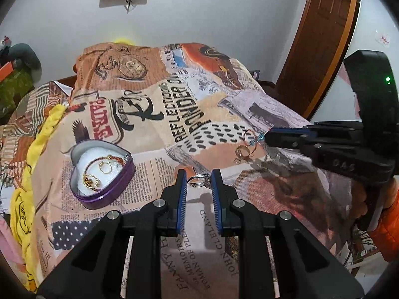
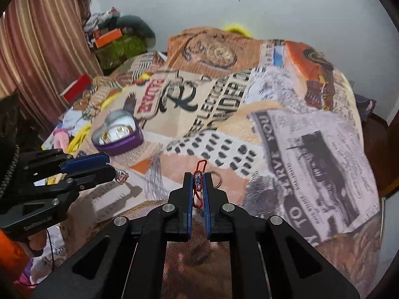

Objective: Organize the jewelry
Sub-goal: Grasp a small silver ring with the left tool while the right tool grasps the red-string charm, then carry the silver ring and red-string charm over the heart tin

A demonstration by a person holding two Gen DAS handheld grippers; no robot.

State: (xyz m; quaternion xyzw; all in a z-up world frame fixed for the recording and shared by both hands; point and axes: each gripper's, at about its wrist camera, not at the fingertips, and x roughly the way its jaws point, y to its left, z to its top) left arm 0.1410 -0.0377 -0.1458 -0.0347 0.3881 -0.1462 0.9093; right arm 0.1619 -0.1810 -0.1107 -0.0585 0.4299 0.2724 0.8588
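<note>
While the right hand-held gripper (image 2: 198, 186) is clamped on a red cord bracelet (image 2: 199, 174) and the left hand-held gripper (image 1: 198, 182) pinches a silver ring (image 1: 198, 180), carry both level to the heart-shaped tin (image 1: 99, 172) left of them, releasing only above its white lining. The bedspread (image 1: 199, 224) reads "REFLECTIONS", "PONDER", "JOHN CLELAND".

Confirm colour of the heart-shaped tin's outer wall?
Purple, with a silvery inside. The tin shows best in the left wrist view.
</note>
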